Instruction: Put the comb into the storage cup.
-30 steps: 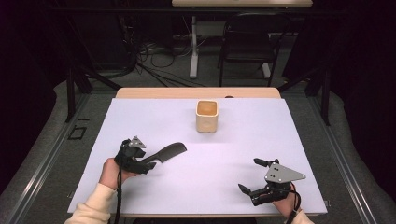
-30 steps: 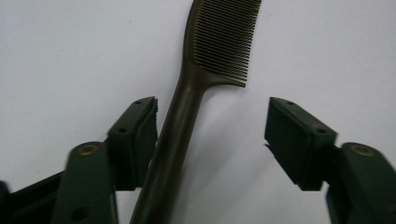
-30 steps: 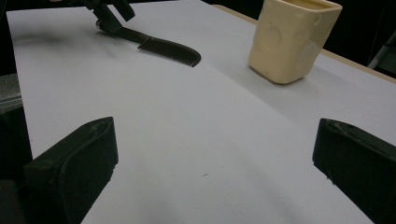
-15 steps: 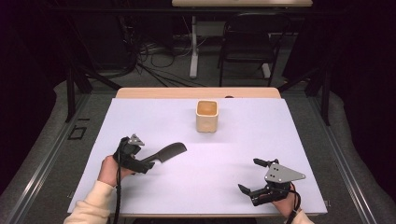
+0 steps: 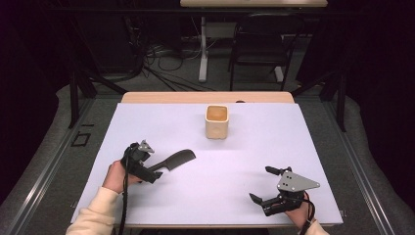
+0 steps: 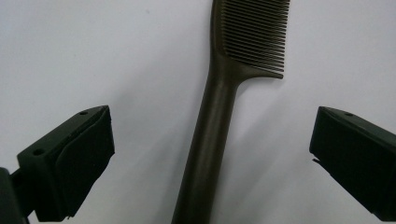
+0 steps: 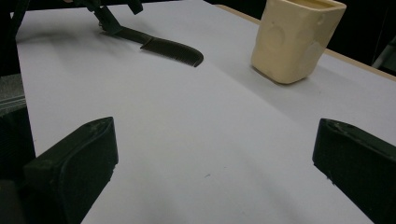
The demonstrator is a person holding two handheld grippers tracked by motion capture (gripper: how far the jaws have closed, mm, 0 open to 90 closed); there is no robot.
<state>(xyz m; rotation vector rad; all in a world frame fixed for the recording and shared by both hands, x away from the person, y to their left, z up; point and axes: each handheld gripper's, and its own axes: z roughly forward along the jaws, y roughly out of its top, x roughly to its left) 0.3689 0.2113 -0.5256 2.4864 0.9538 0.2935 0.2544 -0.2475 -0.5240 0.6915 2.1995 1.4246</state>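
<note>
On the white table sheet (image 5: 235,161), nearer the person than the cream cup (image 5: 217,121) and off to its left, lies the dark comb (image 5: 177,159), with its toothed head pointing toward the cup. The left gripper (image 5: 155,172) is positioned at the handle end. In the left gripper view, the comb handle (image 6: 208,154) runs up the gap between the two jaws, which stand spread wide with clear space on either side; nothing is pinched. Step in hand, as judged: approach and alignment for a grasp of the comb handle. The next move calls for closing the jaws squarely on the handle, low against the sheet, so that the thin handle does not slip or pivot out.

The right gripper (image 5: 261,186) rests well to the right of the cup and nearer the person. Its jaws are likewise spread, with only bare sheet between them.

Count: one comb, one cup, two grippers, one table sheet.
</note>
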